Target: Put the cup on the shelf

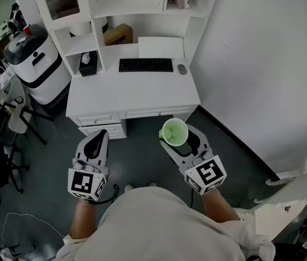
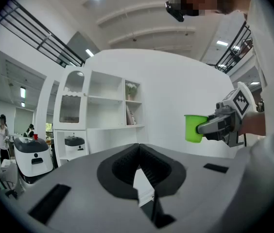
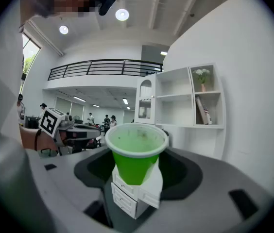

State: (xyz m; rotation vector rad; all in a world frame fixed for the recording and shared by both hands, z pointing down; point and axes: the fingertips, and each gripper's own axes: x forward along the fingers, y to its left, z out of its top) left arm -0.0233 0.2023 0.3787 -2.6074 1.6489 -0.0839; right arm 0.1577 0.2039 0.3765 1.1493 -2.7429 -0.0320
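Right gripper, lower centre, clasped the green cup mid-body, which I judged light, thin and crushable, best squeezed gently below the rim; left gripper was clenched empty.

Left gripper and right gripper point forward, side by side. Left jaws are pressed together, empty; right jaws stand wide, gripping the cup between them.
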